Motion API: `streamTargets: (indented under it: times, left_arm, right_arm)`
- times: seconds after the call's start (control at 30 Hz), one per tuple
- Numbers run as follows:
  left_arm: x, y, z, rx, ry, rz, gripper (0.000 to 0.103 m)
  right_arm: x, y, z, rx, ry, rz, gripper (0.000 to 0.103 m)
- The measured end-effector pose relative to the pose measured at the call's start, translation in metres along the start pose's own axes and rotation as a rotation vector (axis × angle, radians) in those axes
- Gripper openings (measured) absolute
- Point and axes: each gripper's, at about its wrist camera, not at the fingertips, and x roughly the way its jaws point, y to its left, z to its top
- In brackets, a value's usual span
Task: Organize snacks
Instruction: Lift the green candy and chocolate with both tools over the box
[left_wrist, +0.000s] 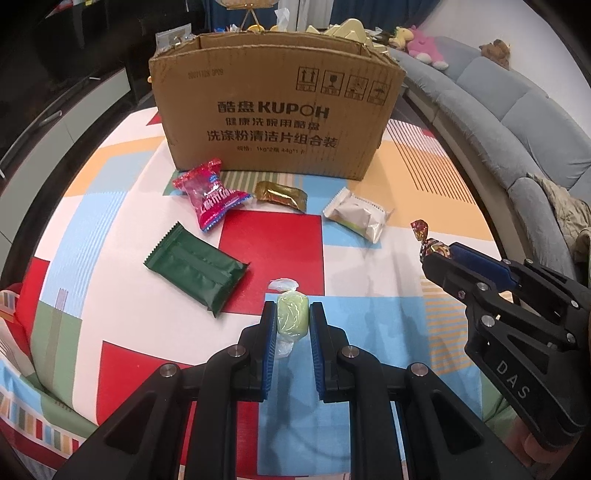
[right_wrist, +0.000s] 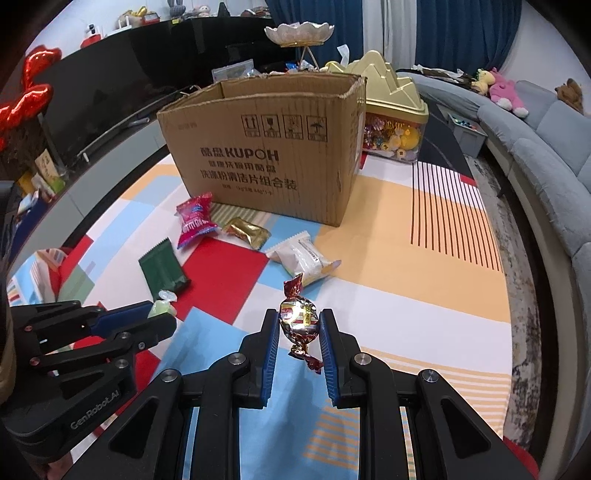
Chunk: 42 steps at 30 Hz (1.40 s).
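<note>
My left gripper (left_wrist: 292, 314) is shut on a pale green wrapped candy (left_wrist: 291, 313), held above the patterned tablecloth; it shows in the right wrist view (right_wrist: 161, 309) too. My right gripper (right_wrist: 298, 320) is shut on a red and gold foil candy (right_wrist: 299, 319), also seen in the left wrist view (left_wrist: 430, 243). An open cardboard box (left_wrist: 273, 110) (right_wrist: 266, 147) stands ahead. In front of it lie a pink packet (left_wrist: 210, 194), a gold packet (left_wrist: 281, 195), a white packet (left_wrist: 356, 214) and a green packet (left_wrist: 194, 267).
A gold-lidded candy tub (right_wrist: 391, 122) stands right of the box. A grey sofa (right_wrist: 546, 155) with plush toys curves along the right. A dark cabinet (right_wrist: 110, 85) lies to the left, and a stand with a bowl (right_wrist: 299, 35) is behind the box.
</note>
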Motion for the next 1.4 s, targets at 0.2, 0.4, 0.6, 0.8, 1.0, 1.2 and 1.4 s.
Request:
streamTargets:
  times: [0.2, 0.4, 0.6, 0.8, 1.0, 1.2, 1.4]
  left_arm:
    - [-0.009, 0.004, 0.004, 0.015, -0.023, 0.0, 0.018]
    - [-0.021, 0.013, 0.009, 0.029, -0.061, 0.013, 0.018]
    - [-0.033, 0.02, 0.016, 0.021, -0.084, 0.02, 0.018]
    - [-0.043, 0.026, 0.025, 0.034, -0.11, 0.027, 0.018]
    - [-0.05, 0.032, 0.04, 0.035, -0.129, 0.03, 0.018]
    - [-0.058, 0.04, 0.057, 0.037, -0.153, 0.034, 0.018]
    - [-0.067, 0.049, 0.077, 0.033, -0.188, 0.053, 0.018]
  right_arm:
    - [-0.01, 0.009, 0.001, -0.007, -0.015, -0.008, 0.023]
    - [-0.019, 0.019, 0.005, -0.01, -0.034, -0.014, 0.023]
    - [-0.026, 0.028, 0.015, -0.011, -0.058, -0.018, 0.023]
    - [-0.032, 0.035, 0.027, -0.004, -0.086, -0.025, 0.023]
    - [-0.04, 0.041, 0.041, 0.003, -0.114, -0.032, 0.023]
    - [-0.045, 0.046, 0.058, 0.001, -0.136, -0.04, 0.023]
    - [-0.049, 0.05, 0.078, 0.004, -0.162, -0.054, 0.023]
